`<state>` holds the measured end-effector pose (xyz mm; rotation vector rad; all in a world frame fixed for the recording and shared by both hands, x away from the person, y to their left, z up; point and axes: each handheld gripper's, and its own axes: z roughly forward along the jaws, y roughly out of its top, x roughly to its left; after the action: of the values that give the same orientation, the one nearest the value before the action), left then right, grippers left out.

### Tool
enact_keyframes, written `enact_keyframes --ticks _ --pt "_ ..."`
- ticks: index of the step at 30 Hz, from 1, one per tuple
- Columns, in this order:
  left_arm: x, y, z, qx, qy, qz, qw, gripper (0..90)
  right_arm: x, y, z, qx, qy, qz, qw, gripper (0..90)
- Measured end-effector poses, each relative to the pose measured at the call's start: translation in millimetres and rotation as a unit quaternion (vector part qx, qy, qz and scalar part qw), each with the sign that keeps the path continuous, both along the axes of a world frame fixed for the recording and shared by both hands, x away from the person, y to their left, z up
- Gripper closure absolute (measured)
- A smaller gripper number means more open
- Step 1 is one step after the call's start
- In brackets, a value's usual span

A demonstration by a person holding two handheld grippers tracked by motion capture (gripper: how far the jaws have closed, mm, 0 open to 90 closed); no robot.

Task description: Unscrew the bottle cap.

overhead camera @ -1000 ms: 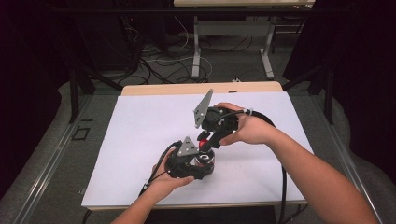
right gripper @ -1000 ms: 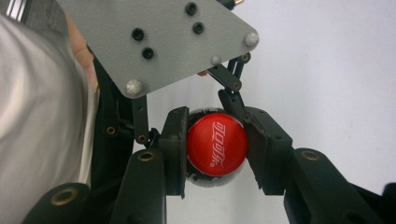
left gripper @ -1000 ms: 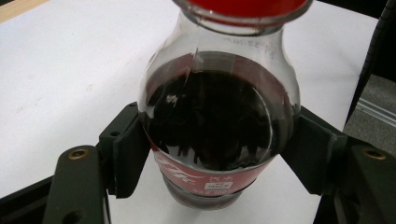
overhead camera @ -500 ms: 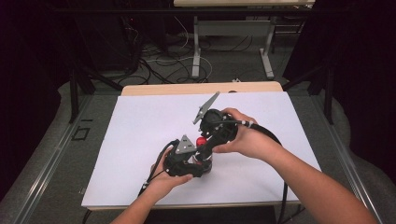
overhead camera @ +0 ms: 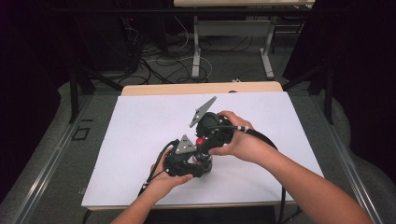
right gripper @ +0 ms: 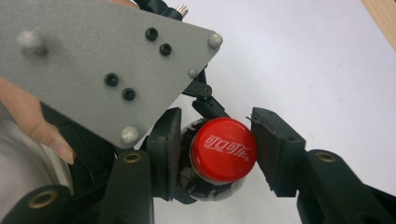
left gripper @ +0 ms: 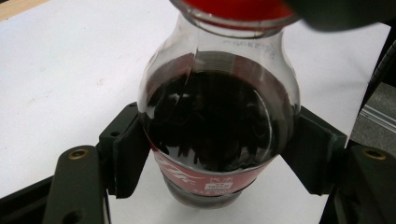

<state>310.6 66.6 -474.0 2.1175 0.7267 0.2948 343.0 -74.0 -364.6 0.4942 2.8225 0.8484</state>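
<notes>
We note the white table sheet bearing a small cola bottle, upright near the sheet's 6 o'clock edge. Left gripper pinches the bottle's belly, unmoved since the earlier frames. Right gripper has come down from 1 o'clock; its jaws have just been closing around the red cap, touching on one side. We judge unscrewing imminent.
</notes>
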Motion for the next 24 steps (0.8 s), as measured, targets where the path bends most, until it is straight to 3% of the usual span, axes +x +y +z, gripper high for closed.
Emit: enact_keyframes --ticks 1,4,6,8,10,12,16,20,24 --pt "0.2 0.3 0.3 0.006 -0.001 -0.004 1.0000 30.3 1.7 0.4 0.2 -0.006 -0.004 0.006 1.0000 57.0" --pt "-0.3 -0.2 0.1 0.007 0.001 -0.009 0.9999 30.3 10.2 -0.1 1.0 -0.010 0.016 0.040 0.9990 60.8" --pt "-0.6 -0.7 -0.3 0.005 0.001 -0.009 0.9999 30.3 17.0 -1.2 1.3 -0.011 0.024 0.076 0.9967 61.2" --pt "-0.8 -0.9 -0.3 0.009 0.002 -0.014 0.9999 30.3 22.3 -2.3 1.9 -0.017 0.029 0.120 0.9923 61.3" --pt "-1.9 -2.5 -1.1 0.003 0.004 -0.013 0.9999 30.3 26.8 -3.2 2.6 -0.024 0.027 0.168 0.9852 61.3" --pt "-1.7 -2.8 -0.9 0.002 0.002 -0.016 0.9999 30.3 29.7 -3.6 3.1 -0.026 0.033 0.191 0.9806 61.3" --pt "-1.7 -2.6 -0.9 0.008 0.001 -0.019 0.9998 30.3 32.5 -4.1 4.8 -0.019 0.033 0.220 0.9748 61.4" --pt "-1.3 -2.6 -1.3 0.006 0.001 -0.016 0.9999 30.3 30.0 -4.4 7.8 -0.013 0.036 0.211 0.9767 61.3" --pt "-0.6 -1.9 -1.8 0.005 0.005 -0.011 0.9999 30.3 30.4 -6.5 10.5 -0.016 0.023 0.196 0.9801 61.3"
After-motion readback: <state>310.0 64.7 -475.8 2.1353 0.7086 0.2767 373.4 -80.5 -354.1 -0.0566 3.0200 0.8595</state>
